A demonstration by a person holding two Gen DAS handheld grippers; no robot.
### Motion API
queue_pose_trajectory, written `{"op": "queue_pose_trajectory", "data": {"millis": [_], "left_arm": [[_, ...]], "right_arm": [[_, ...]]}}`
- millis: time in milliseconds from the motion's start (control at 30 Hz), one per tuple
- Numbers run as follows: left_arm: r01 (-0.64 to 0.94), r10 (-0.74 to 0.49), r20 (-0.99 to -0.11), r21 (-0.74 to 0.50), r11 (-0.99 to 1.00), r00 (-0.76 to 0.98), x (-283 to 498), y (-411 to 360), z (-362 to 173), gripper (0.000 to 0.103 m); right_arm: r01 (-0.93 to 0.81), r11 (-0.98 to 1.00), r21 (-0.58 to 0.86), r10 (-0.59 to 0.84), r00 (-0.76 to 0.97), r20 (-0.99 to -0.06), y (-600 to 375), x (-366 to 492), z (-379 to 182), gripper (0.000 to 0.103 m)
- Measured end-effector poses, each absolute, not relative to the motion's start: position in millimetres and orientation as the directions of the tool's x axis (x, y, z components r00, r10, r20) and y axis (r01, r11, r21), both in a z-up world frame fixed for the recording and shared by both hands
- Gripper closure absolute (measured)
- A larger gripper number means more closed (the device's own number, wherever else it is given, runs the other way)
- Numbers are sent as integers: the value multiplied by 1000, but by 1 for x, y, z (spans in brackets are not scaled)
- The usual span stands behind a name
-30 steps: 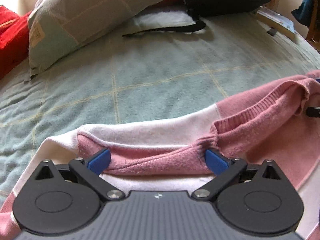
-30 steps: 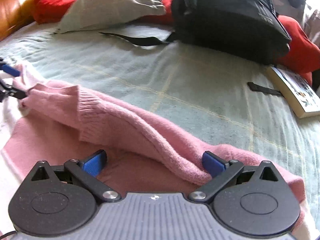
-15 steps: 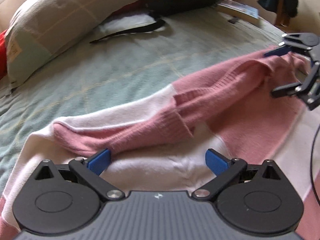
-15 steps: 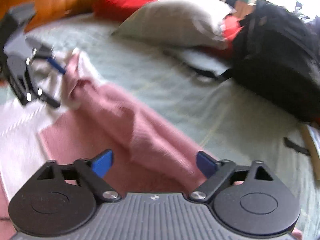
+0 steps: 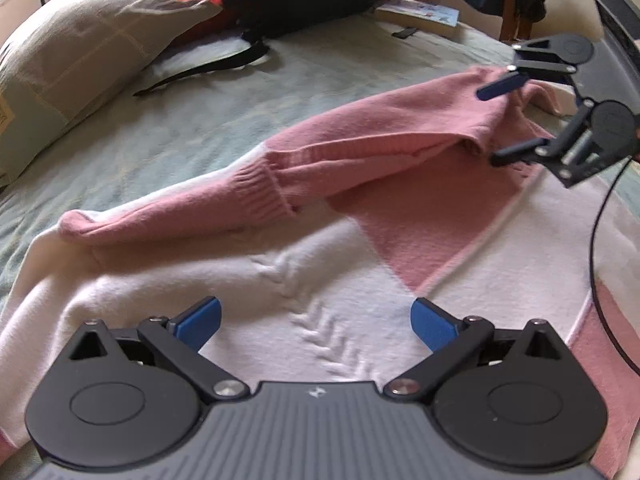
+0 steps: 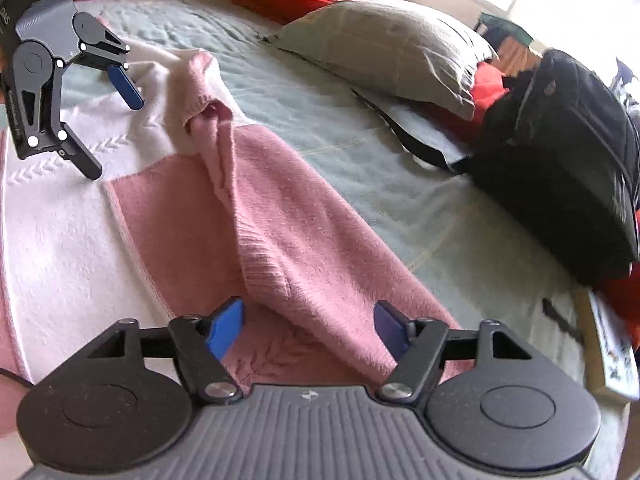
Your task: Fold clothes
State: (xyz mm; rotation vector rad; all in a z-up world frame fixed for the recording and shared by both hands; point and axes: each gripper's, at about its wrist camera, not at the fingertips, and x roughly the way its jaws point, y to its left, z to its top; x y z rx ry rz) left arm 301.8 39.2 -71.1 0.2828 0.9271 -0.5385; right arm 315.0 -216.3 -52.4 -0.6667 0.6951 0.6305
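A: Pink-and-white knit sweater (image 5: 304, 264), flat on the green bedspread (image 5: 160, 128); pink sleeve (image 6: 280, 240) folded along its far edge, long axis running from one gripper to the other.

B: Grippers?

A: Right gripper (image 6: 308, 330): jaws closing, sleeve's thick end between them, pads not yet pressing. Left gripper (image 5: 316, 320): wide open, empty, over the white panel. Right is nearer the sleeve.

B: Surroundings?

A: Pillow (image 6: 392, 48), black backpack (image 6: 568, 168) beyond.
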Motion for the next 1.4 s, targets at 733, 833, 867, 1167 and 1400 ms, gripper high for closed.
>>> {"op": "queue_pose_trajectory", "data": {"millis": [733, 833, 867, 1167, 1400], "left_arm": [[529, -61, -602, 643, 554, 796, 314, 27, -65, 5], [548, -56, -590, 706, 449, 805, 310, 20, -79, 5], [536, -51, -572, 728, 428, 818, 312, 19, -81, 6], [717, -115, -737, 590, 371, 666, 332, 18, -83, 24], [819, -245, -810, 423, 387, 534, 310, 41, -45, 21]], "right_arm": [[-630, 525, -572, 146, 729, -669, -212, 294, -72, 48], [-632, 528, -567, 152, 728, -669, -214, 297, -71, 48], [-632, 529, -566, 154, 728, -669, -214, 298, -70, 48], [-632, 512, -581, 149, 732, -665, -208, 296, -72, 48], [-637, 534, -556, 162, 723, -672, -217, 293, -67, 47]]}}
